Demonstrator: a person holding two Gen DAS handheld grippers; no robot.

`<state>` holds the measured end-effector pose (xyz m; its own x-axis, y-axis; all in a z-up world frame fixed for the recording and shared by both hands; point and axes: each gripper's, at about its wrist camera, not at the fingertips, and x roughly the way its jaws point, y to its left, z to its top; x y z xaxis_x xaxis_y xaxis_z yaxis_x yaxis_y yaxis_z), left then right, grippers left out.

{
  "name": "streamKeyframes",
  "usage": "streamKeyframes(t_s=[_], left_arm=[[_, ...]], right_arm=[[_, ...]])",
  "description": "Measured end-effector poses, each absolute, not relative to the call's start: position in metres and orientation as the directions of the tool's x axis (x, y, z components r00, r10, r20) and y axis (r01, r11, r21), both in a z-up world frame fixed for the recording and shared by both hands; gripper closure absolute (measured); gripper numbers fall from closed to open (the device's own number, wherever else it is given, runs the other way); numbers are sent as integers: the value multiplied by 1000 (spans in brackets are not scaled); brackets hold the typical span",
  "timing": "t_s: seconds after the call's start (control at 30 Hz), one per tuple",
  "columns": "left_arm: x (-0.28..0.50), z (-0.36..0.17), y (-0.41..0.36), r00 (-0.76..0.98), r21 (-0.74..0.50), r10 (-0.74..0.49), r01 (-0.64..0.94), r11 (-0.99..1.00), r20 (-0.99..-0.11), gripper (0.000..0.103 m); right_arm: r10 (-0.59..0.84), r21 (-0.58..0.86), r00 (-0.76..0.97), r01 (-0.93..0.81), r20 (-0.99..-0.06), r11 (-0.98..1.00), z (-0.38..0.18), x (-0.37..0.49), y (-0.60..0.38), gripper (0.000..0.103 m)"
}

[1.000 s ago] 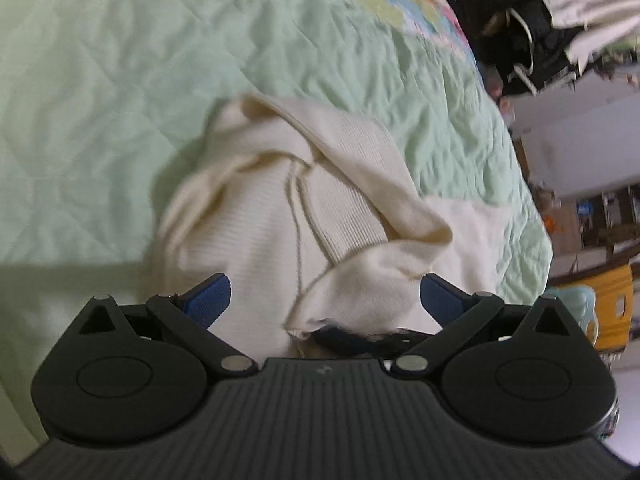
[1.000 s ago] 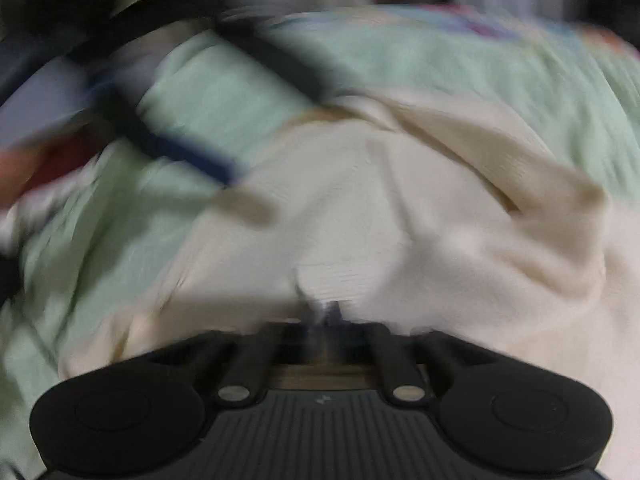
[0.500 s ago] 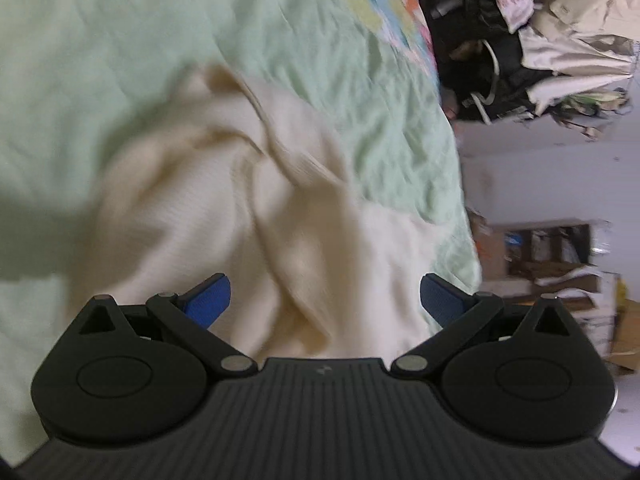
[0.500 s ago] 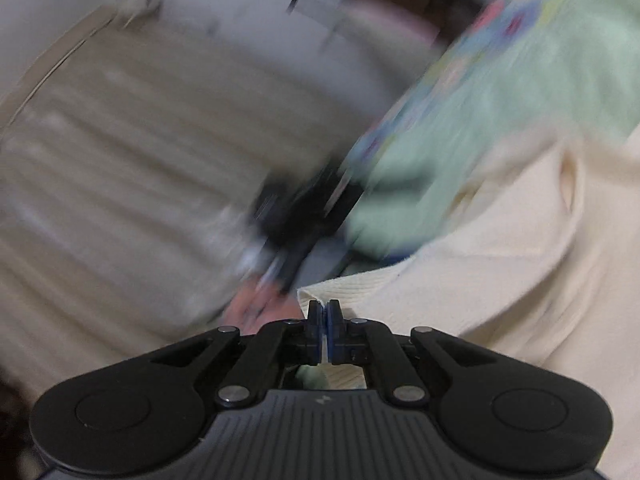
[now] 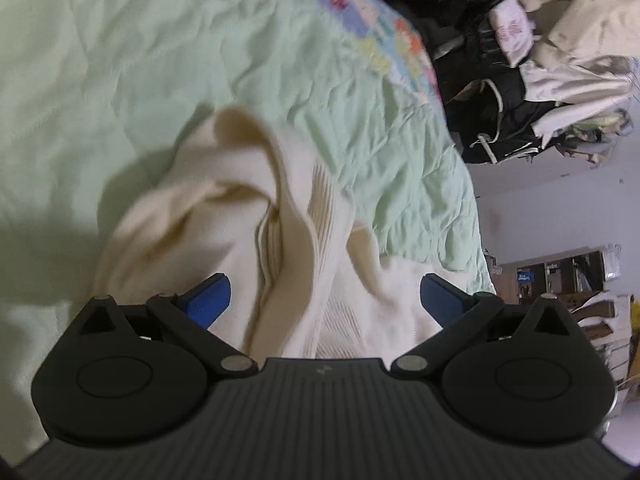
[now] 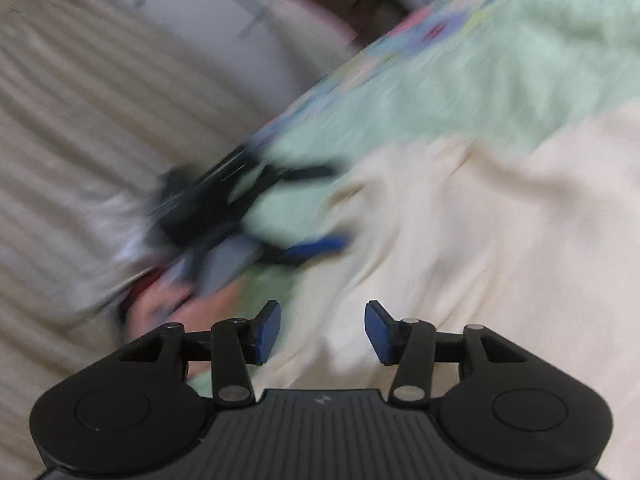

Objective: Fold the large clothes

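No readable writing or brand shows in either view; a small mark on each gripper's body is too tiny to make out. The sweater (image 5: 256,232), cream and ribbed, lies bunched on the green quilt (image 5: 120,60) in the centre and lower middle of the left wrist frame, its folds running down between the blue pads. The left gripper (image 5: 324,300) is spread wide, pads clear of the cloth on both sides. At upper right of that frame hangs a pile of clothes (image 5: 532,60), and at right a shelf (image 5: 560,272) whose contents are blurred. In the right wrist frame, the right gripper (image 6: 322,332) is opening, nothing pinched between its pads; the sweater (image 6: 500,240) fills the right half, blurred.
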<state>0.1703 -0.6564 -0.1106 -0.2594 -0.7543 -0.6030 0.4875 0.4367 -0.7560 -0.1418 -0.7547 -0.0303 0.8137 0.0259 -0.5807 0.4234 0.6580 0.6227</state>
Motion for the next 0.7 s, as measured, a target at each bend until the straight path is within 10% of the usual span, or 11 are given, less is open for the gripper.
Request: streamKeyframes(t_s=[0.23, 0.43, 0.47, 0.7], left_arm=[[196, -89, -629, 10, -613, -753, 575, 543, -658, 0], [229, -93, -607, 28, -601, -724, 535, 593, -689, 0], [232, -93, -603, 34, -598, -719, 529, 602, -694, 0], [249, -93, -584, 81, -550, -676, 514, 658, -733, 0]], right_arm=[[-118, 327, 745, 422, -656, 845, -38, -52, -742, 56], [-333, -63, 617, 416, -713, 907, -71, 21, -722, 78], [-318, -48, 608, 417, -728, 908, -74, 27, -727, 94], [-308, 96, 749, 442, -587, 892, -39, 42, -751, 91]])
